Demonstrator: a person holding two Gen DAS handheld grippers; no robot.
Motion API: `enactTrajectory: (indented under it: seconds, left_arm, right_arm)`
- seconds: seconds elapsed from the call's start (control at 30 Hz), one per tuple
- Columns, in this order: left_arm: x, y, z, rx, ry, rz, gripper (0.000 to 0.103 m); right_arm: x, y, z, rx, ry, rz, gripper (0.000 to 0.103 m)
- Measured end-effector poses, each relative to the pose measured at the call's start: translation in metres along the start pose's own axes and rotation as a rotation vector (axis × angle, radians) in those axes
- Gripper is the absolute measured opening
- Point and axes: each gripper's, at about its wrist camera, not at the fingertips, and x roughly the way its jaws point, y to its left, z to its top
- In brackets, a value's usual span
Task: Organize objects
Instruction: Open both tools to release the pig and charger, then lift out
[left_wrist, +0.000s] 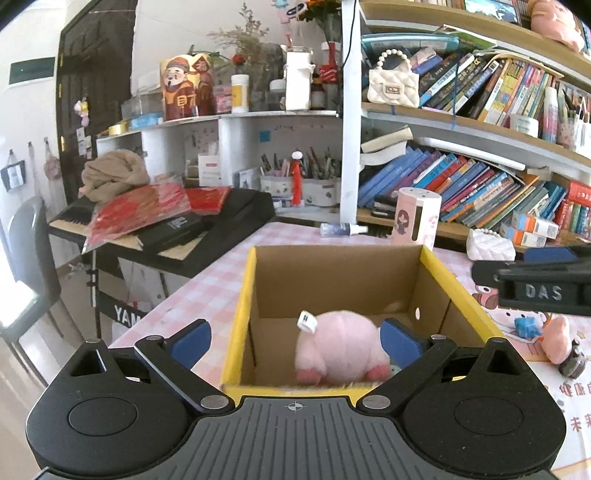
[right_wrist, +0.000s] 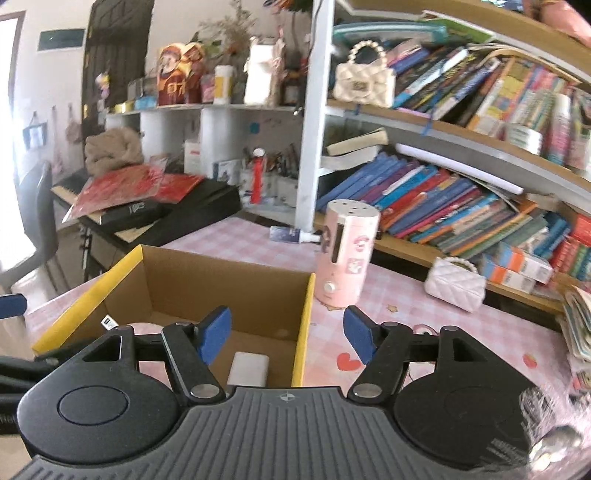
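Note:
A yellow-edged cardboard box (left_wrist: 245, 295) (right_wrist: 304, 321) stands open on the pink checked table (left_wrist: 199, 291). A pink plush toy (left_wrist: 340, 343) with a white tag lies inside it, slightly blurred. A flat white pack (right_wrist: 248, 369) also lies on the box floor. My left gripper (left_wrist: 295, 343) hangs over the box's near edge, open wide, its pads not pressing the plush. My right gripper (right_wrist: 288, 334) is open with nothing held, straddling the box's right wall. Its black body (left_wrist: 535, 288) shows at the right edge of the left wrist view.
A pink cylinder device (right_wrist: 347, 258), a white quilted purse (right_wrist: 454, 284) and a small spray bottle (left_wrist: 341, 229) stand behind the box. Another pink plush (left_wrist: 557, 339) and a blue trinket (left_wrist: 526, 326) lie on the right. Crowded bookshelves (right_wrist: 461, 206) rise behind; a keyboard (left_wrist: 221, 214) stands left.

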Motion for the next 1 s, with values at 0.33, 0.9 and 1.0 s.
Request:
enactTrajectory:
  seconds: [0.33, 0.9, 1.0]
  left_arm:
    - [-0.033, 0.019, -0.032, -0.005, 0.062, -0.002, 0.100]
    - [-0.078, 0.040, -0.084, 0.027, 0.210, -0.031, 0.100]
    - [-0.084, 0.040, -0.088, 0.034, 0.218, -0.033, 0.100]
  right_arm:
    - [-0.038, 0.028, -0.045, -0.011, 0.057, -0.058, 0.066]
    - [-0.088, 0.075, -0.118, 0.028, 0.234, -0.088, 0.078]
    - [-0.095, 0.083, -0.125, 0.022, 0.243, -0.082, 0.079]
